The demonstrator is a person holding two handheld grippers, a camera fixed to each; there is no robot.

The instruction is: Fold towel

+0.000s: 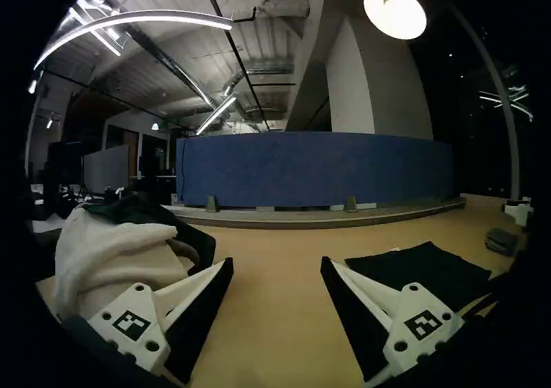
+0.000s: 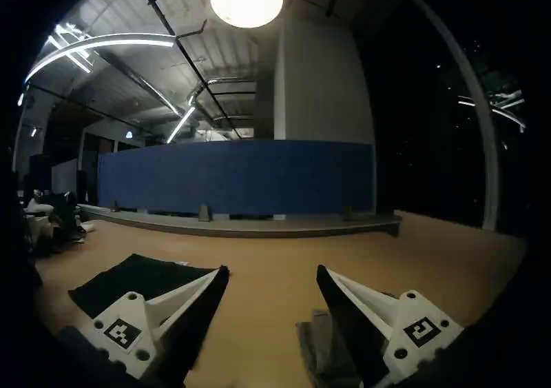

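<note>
Black towel (image 1: 420, 267) flat on wooden table (image 1: 441, 226); left tool (image 1: 276, 260) spread wide; right tool (image 2: 272, 268) spread wide

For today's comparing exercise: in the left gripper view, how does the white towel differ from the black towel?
The white towel is pale and bunched into a tall heap; the black towel is dark and lies flat. In that view the white towel sits left of the open left gripper, the black towel right of it. Both rest on the wooden table, ungripped.
</note>
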